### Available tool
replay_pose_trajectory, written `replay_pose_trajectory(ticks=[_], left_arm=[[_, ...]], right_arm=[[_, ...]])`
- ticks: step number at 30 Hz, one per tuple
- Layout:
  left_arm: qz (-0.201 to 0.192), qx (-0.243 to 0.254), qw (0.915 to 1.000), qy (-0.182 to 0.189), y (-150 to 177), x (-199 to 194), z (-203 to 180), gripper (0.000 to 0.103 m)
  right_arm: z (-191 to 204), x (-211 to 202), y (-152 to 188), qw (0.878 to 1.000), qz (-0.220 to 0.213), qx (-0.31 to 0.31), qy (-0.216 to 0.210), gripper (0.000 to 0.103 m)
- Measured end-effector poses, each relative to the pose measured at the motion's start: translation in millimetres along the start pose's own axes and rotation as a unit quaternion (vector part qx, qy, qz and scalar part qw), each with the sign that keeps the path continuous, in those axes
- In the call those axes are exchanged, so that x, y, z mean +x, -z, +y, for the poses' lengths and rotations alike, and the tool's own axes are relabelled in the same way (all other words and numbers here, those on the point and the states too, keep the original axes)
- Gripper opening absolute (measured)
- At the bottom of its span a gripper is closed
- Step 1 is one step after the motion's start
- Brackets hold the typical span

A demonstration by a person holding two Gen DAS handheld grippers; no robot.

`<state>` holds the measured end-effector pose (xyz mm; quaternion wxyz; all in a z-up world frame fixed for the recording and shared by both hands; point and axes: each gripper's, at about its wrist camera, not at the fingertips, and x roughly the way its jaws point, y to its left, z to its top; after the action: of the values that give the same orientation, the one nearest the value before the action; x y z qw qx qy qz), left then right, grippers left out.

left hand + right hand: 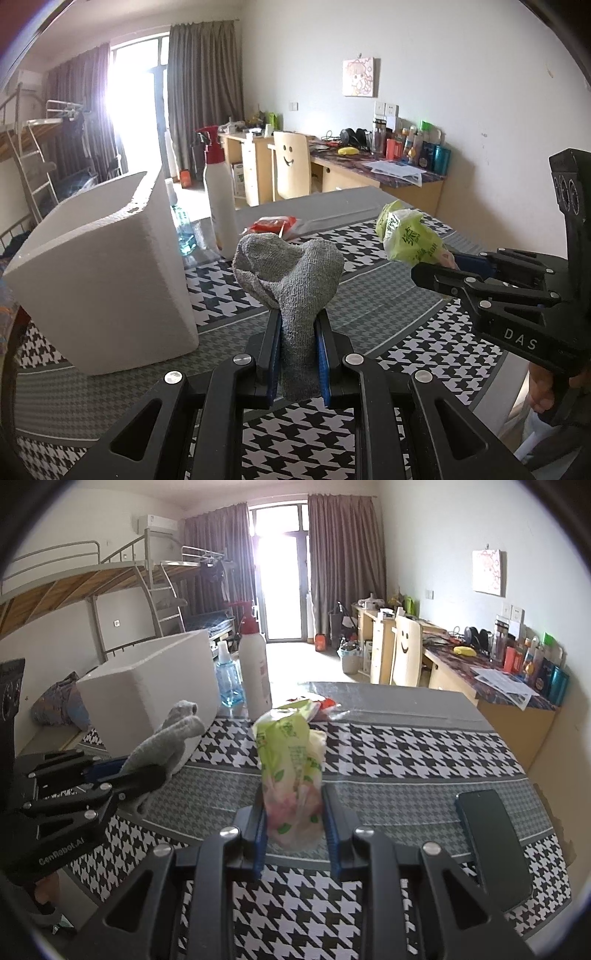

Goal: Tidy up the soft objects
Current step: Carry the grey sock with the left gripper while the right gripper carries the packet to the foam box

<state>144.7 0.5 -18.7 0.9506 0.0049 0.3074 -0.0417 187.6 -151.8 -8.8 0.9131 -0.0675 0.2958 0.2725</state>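
My left gripper [297, 325] is shut on a grey sock [291, 273], which sticks up between the blue pads above the houndstooth tablecloth [229, 291]. The same sock [166, 738] shows at the left of the right wrist view, in the left gripper [136, 771]. My right gripper [293, 808] is shut on a green and pink tissue pack [288, 760], held upright off the table. In the left wrist view that pack [406, 232] shows at the right, in the right gripper [439, 266]. An open white foam box [107, 266] stands on the table left of the sock.
Behind the box stand a white spray bottle with a red head [219, 206] and a blue bottle [229, 679]. A red packet [273, 223] lies on the far part of the table. A dark phone [491, 845] lies at the table's right. Desks and a chair [291, 162] stand behind.
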Motion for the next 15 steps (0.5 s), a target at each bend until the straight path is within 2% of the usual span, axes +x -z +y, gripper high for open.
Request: replay_pose_trajectory(ticks=[15], left_arm=[[-0.022,-0.008,0.9997,-0.010,-8,-12,15,0.018]], right_arm=[[11,-5,-14,1.000,-0.015,-0.004,-0.002,0.031]])
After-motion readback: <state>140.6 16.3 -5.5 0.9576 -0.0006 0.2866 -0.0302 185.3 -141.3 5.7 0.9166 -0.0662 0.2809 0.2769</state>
